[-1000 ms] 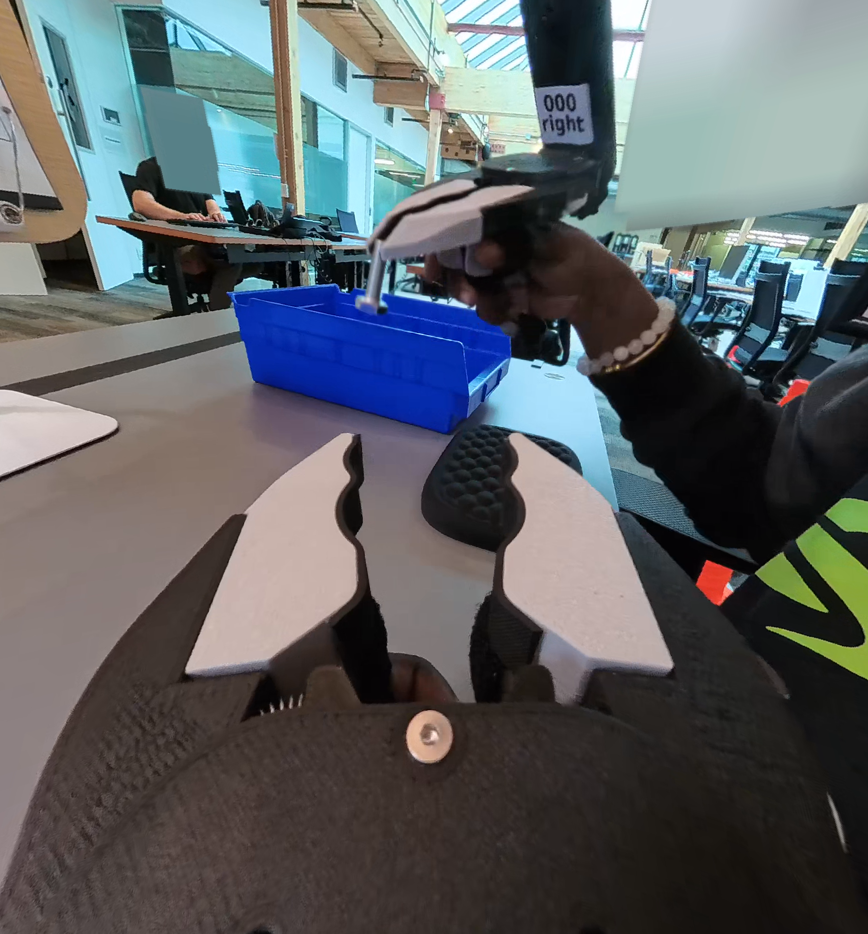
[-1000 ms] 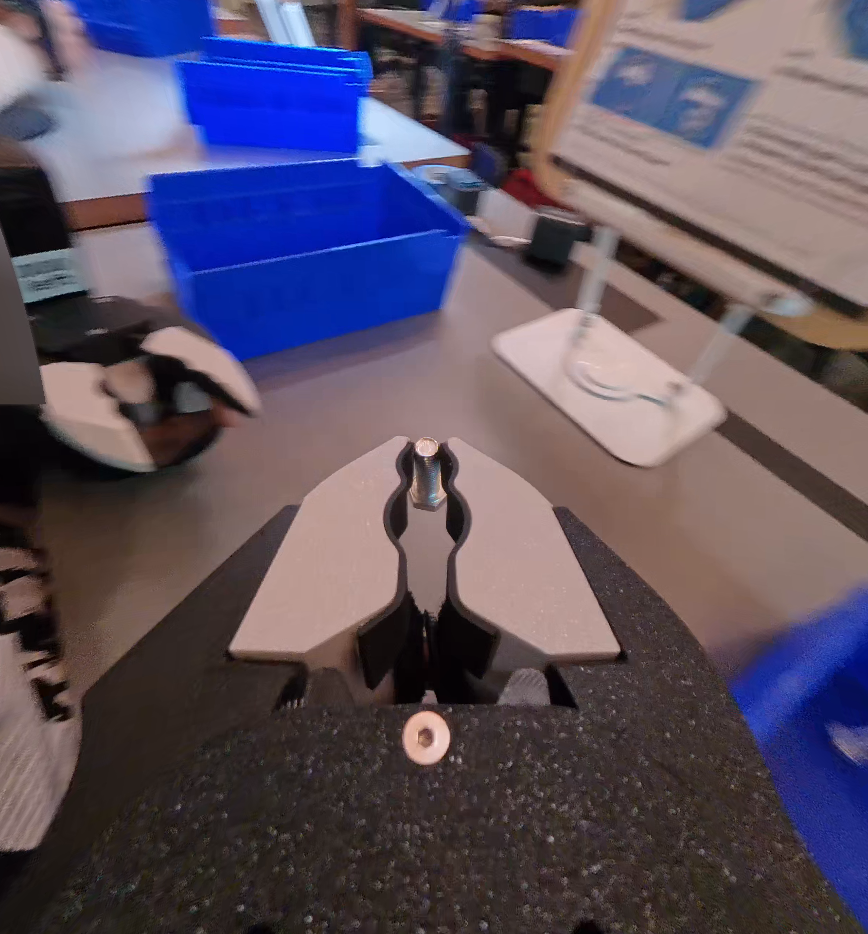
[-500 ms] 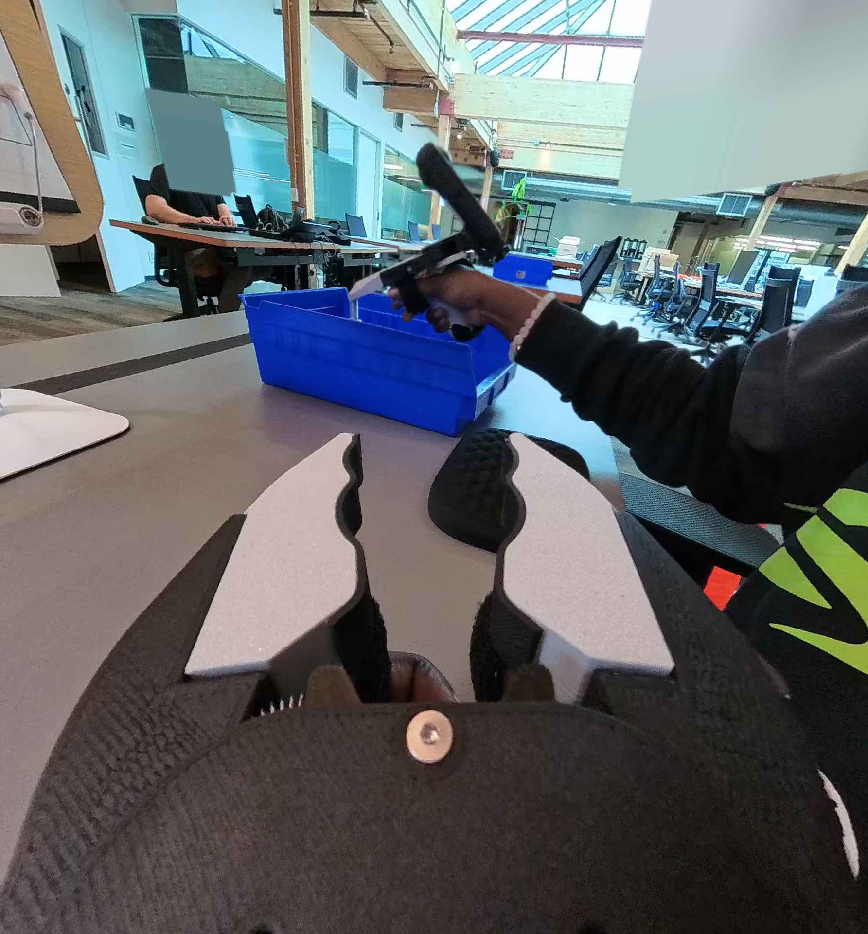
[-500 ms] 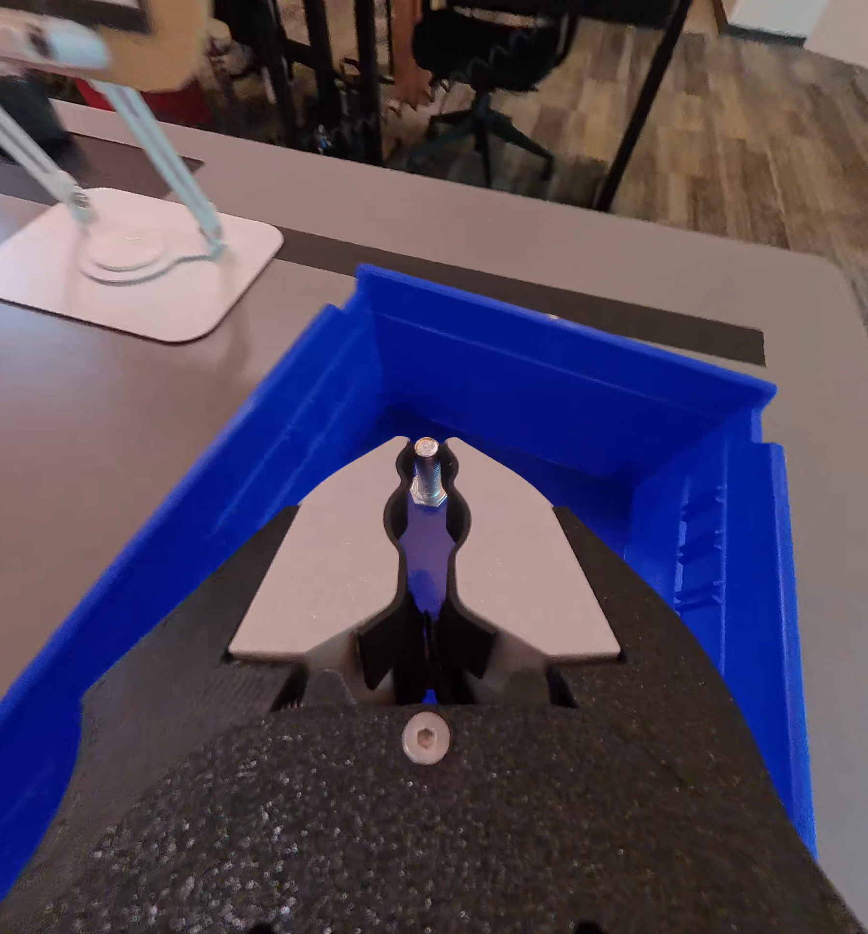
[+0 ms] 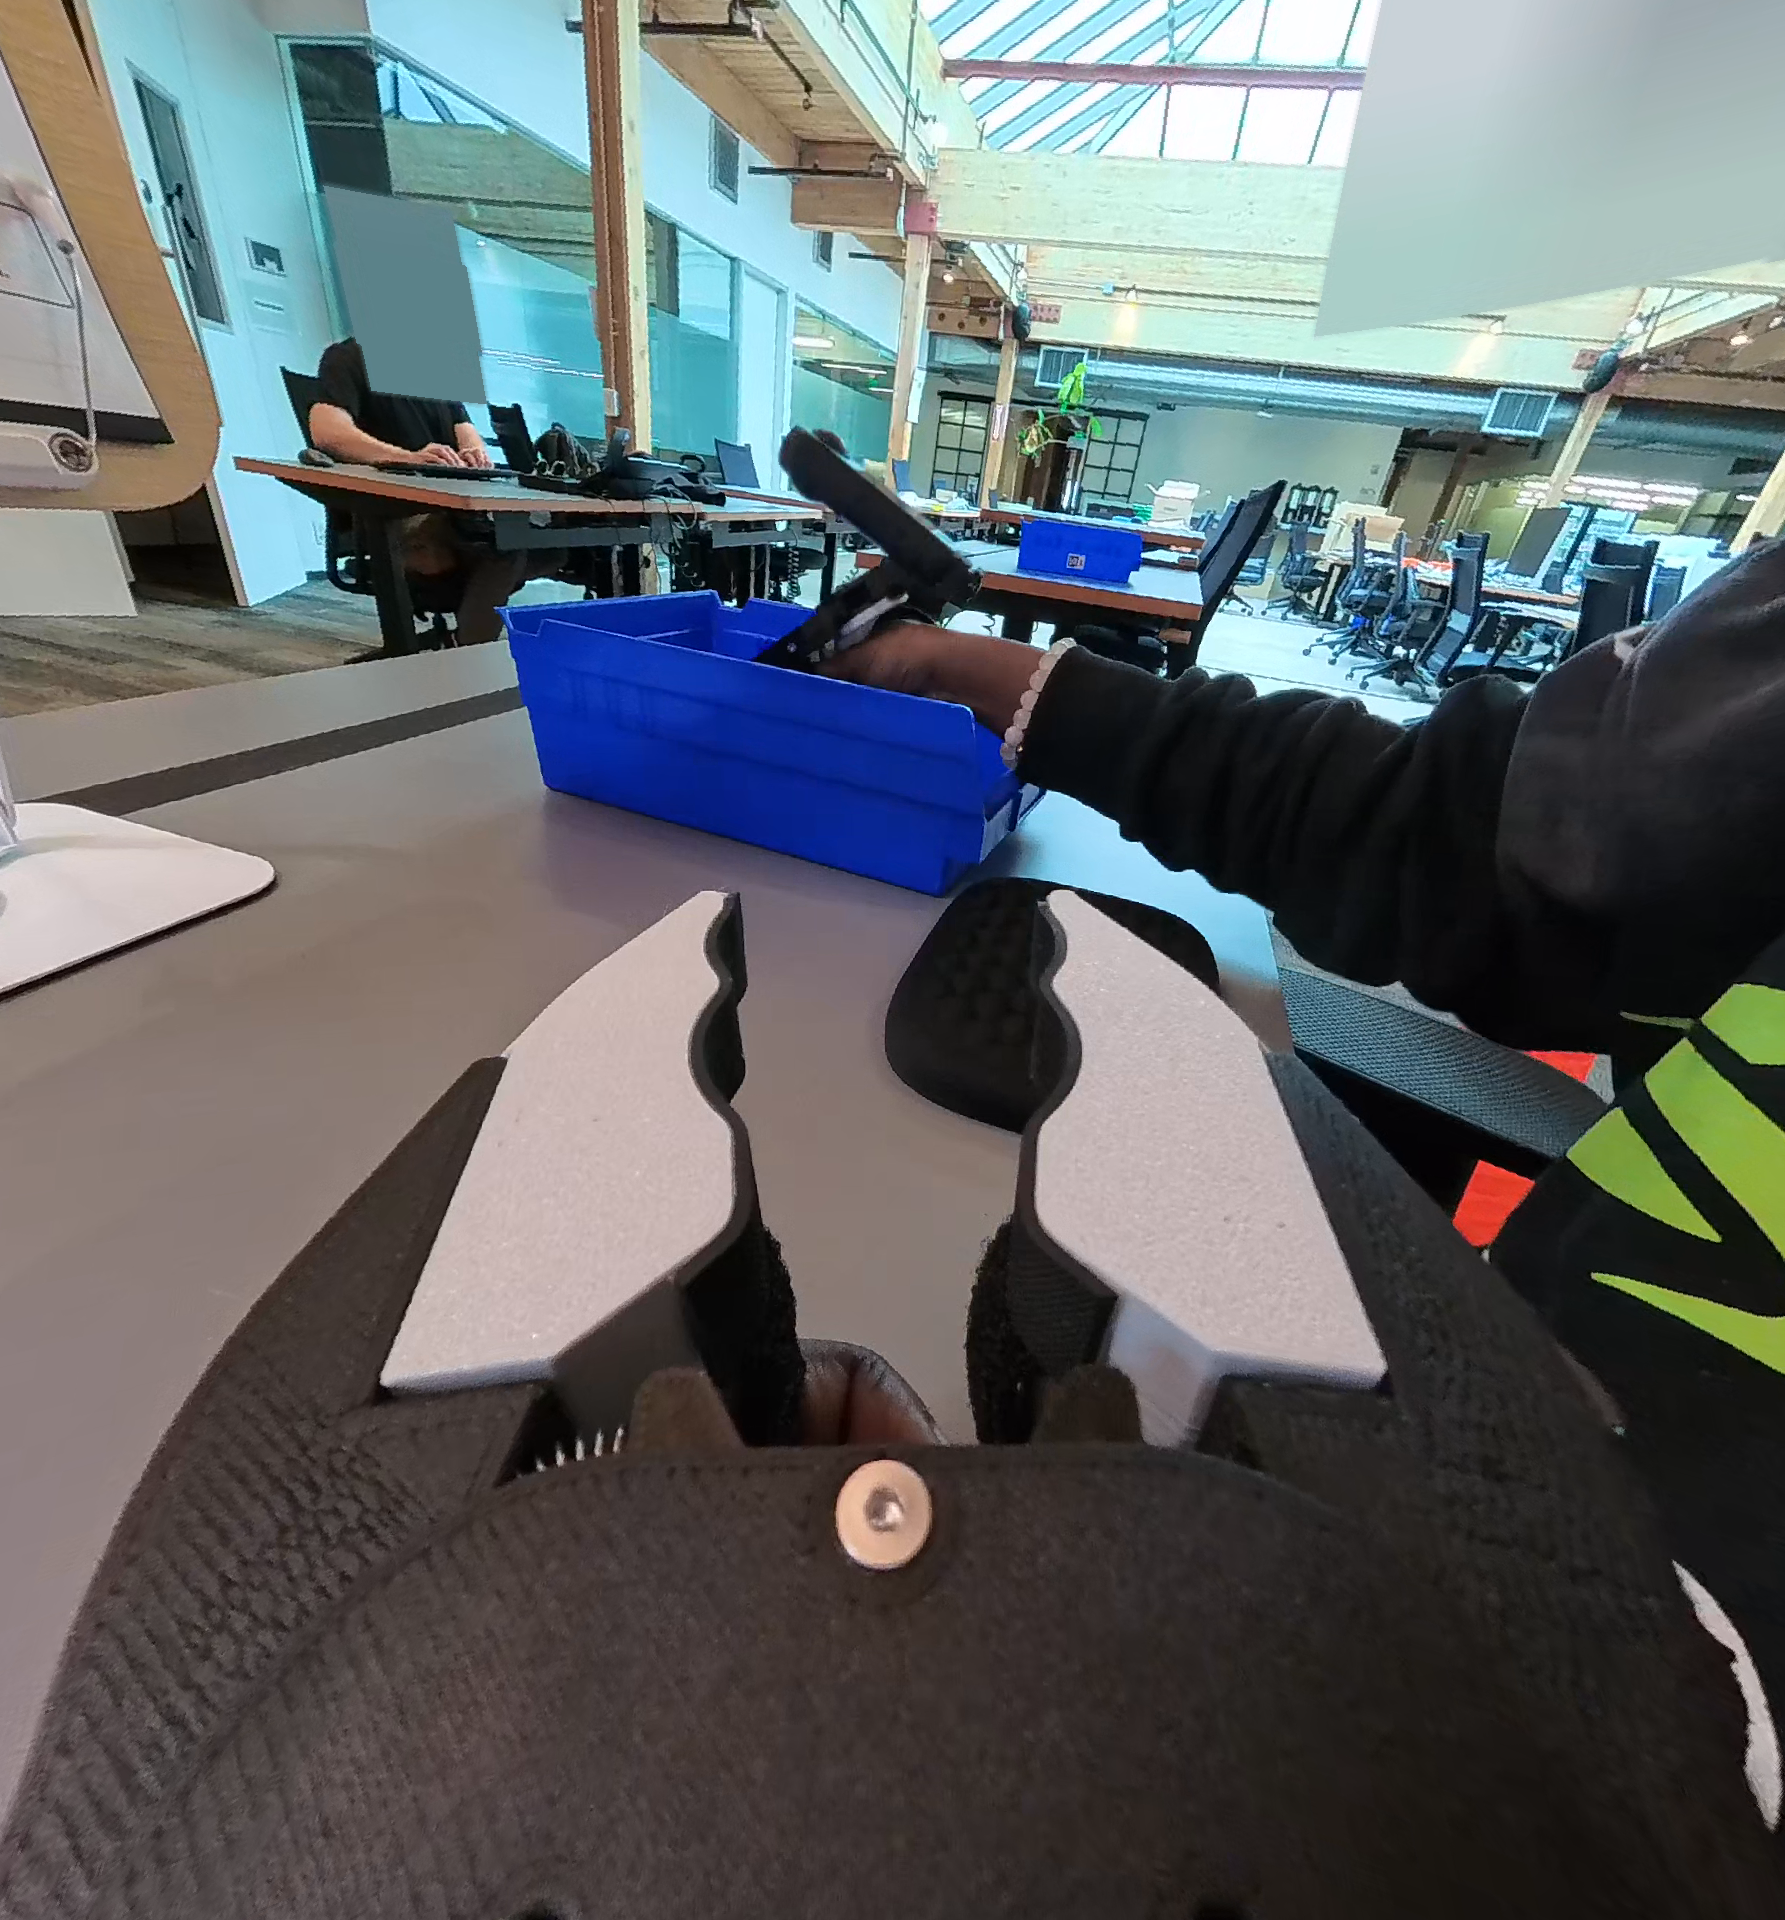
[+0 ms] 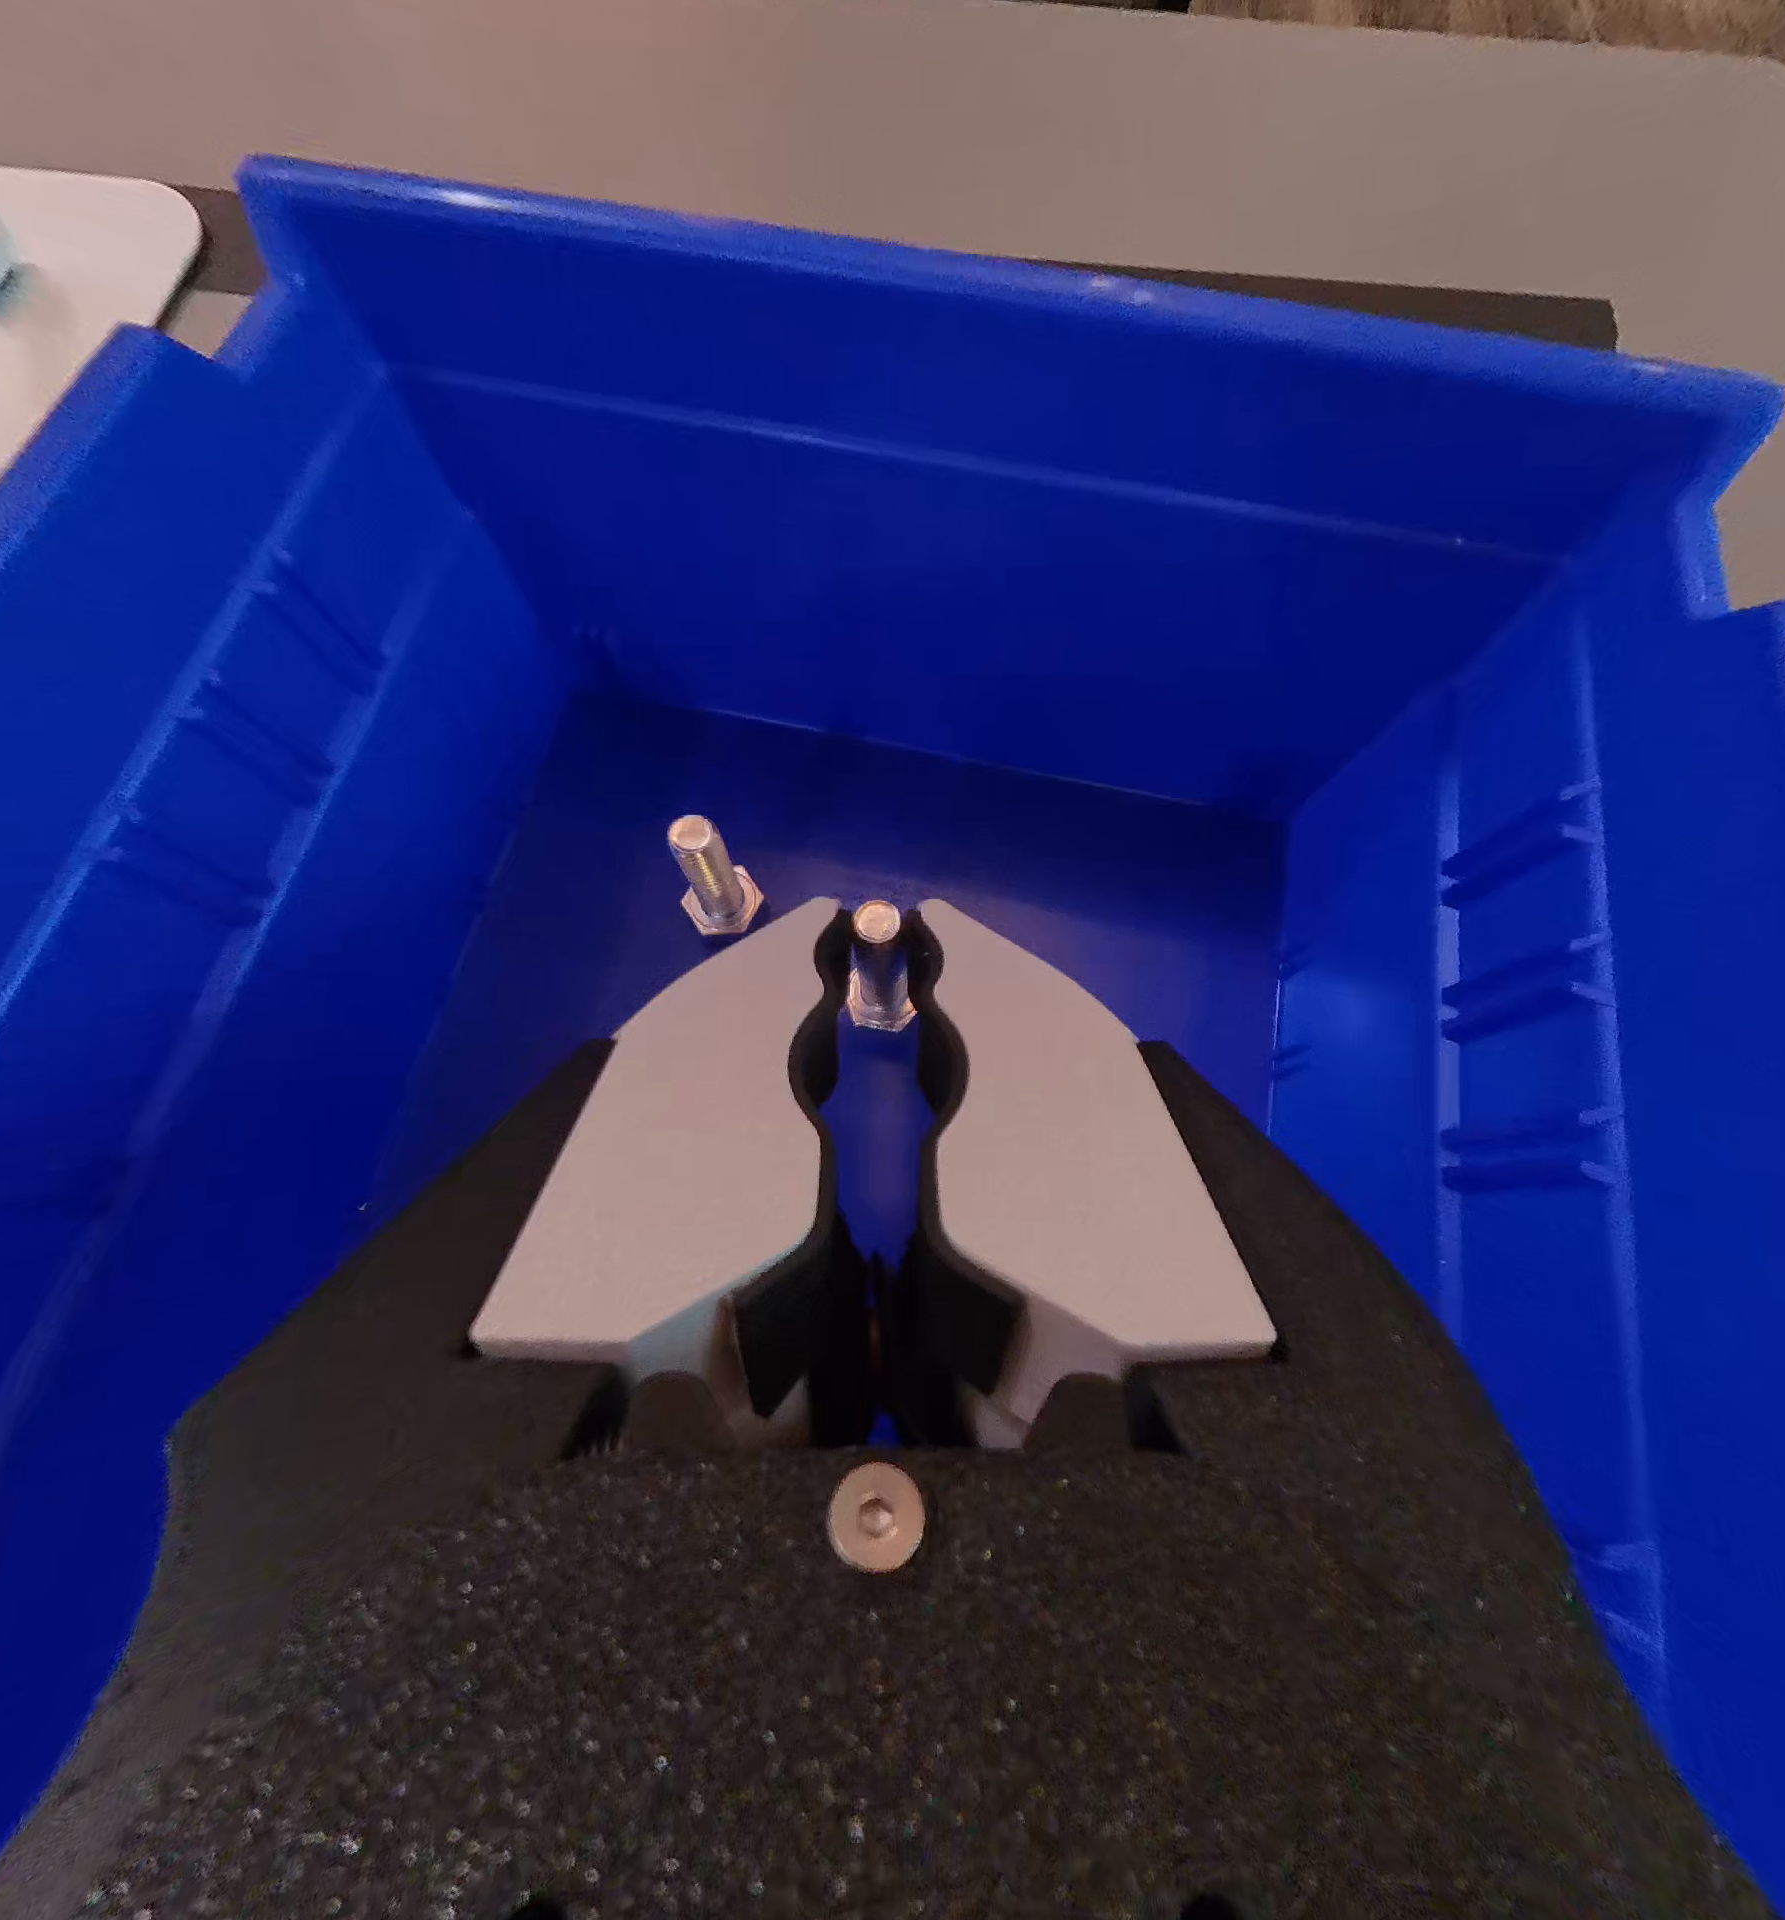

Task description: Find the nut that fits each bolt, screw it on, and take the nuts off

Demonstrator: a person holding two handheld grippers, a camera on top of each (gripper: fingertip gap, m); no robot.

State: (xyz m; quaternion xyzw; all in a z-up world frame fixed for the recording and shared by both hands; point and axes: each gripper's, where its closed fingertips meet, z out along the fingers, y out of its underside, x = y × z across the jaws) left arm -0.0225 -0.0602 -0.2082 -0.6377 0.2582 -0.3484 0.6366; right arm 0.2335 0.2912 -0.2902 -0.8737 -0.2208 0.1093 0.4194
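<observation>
A grey table (image 5: 244, 1091) with a dark strip across it carries the work, in a large open office with timber beams, skylights, rows of desks and chairs. A person in black sits at a far desk (image 5: 514, 499). At the left edge stands a sign holder on a white base (image 5: 88, 894). A blue bin (image 5: 763, 748) sits on the table, and a black textured pad (image 5: 961, 1018) lies near the left tool.

The left tool (image 5: 893, 925) hovers low over the table, its grey fingers (image 5: 607, 1143) spread well apart with nothing between them. Beyond it, the right hand (image 5: 919, 665) in a black sleeve reaches into the blue bin with the right tool (image 6: 875, 914).

In the right wrist view, the right tool points down into the blue bin (image 6: 867, 436), its fingers nearly together and pinching a silver bolt (image 6: 875, 966) near their tips; the threaded end points toward the camera and the hex head points down at the bin floor. Whether the head touches the floor cannot be told. A second bolt (image 6: 711, 878) stands on its head on the bin floor, just left of the tool's left fingertip and apart from the gripped bolt.
</observation>
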